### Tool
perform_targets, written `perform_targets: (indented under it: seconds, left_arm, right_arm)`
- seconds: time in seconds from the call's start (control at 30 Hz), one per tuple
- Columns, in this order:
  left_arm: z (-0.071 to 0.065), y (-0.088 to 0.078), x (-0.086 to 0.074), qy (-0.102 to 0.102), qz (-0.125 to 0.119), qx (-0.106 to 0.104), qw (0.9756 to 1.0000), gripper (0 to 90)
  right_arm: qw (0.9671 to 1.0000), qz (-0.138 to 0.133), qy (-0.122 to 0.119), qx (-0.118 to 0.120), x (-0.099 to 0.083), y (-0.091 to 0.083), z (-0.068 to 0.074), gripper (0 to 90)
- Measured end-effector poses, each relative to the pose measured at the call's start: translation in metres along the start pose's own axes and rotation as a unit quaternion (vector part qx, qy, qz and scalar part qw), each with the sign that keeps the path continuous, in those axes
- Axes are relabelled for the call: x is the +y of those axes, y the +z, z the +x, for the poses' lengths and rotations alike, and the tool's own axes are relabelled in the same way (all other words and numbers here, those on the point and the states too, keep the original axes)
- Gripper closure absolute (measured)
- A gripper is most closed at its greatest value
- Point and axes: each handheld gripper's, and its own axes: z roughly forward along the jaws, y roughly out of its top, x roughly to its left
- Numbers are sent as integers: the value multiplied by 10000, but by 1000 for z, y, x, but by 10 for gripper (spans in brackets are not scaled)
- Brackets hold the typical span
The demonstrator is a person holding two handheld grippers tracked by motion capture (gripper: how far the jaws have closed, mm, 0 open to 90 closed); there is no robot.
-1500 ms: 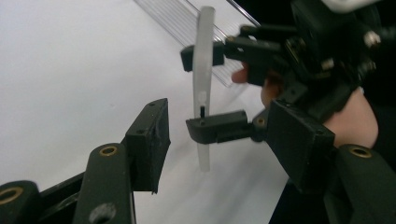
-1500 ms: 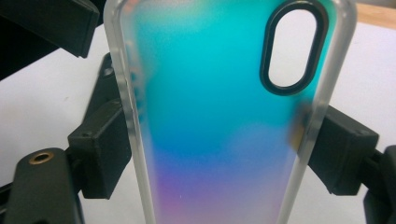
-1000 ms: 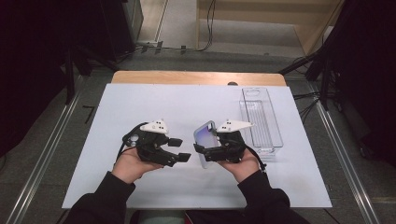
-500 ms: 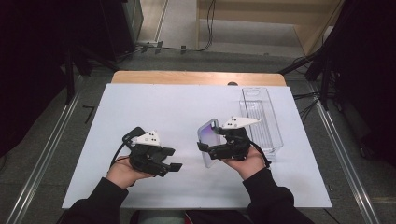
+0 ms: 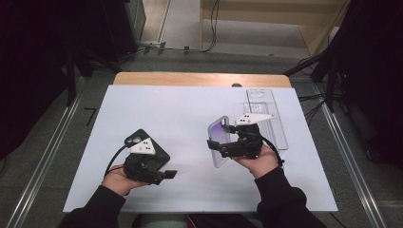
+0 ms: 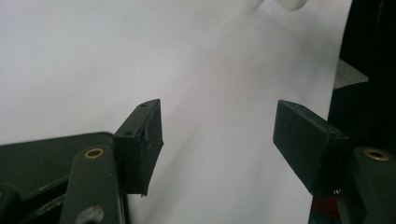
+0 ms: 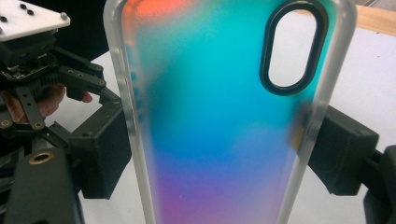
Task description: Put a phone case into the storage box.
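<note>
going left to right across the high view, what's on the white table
left gripper over a black phone → iridescent phone case clamped in the right gripper → clear plastic tray

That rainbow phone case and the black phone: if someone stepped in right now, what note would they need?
Right hand-held gripper: shut on the iridescent phone case, holding it upright above the white table.
Left hand-held gripper: jaws open, nothing between them, low by the black phone.
The phone lies camera side up on the table; a clear tray sits at the far right.
Done: case picked up.
Left, probably: grip the phone and fit the case onto it.
</note>
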Motion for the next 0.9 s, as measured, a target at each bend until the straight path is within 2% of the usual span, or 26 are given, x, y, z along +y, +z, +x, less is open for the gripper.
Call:
perform_targets:
  seconds: [0.07, 0.33, 0.47, 0.77, 0.83, 0.9]
  left_arm:
    - [2, -2, -2, -107, 23, 87, 9999, 297]
    - [2, -11, -7, -229, -125, 158, 9995, 297]
    - [1, -14, -9, -263, -254, 155, 9992, 298]
    - [1, -17, -13, -302, -196, 177, 9992, 298]
    - [1, -17, -14, -382, -281, 99, 9988, 298]
    - [1, -18, -14, -406, -279, 109, 9987, 298]
  right_arm:
    - [10000, 16, 16, -3, 2, -3, -2, 151]
    - [9999, -51, 72, -144, 9, -16, -13, 151]
    - [9996, -141, 124, -226, 13, -24, -18, 151]
    - [9982, -276, 237, -466, 20, -40, -32, 151]
    - [9979, -308, 260, -516, 21, -43, -35, 151]
    - [9974, -329, 297, -572, 21, -47, -38, 151]
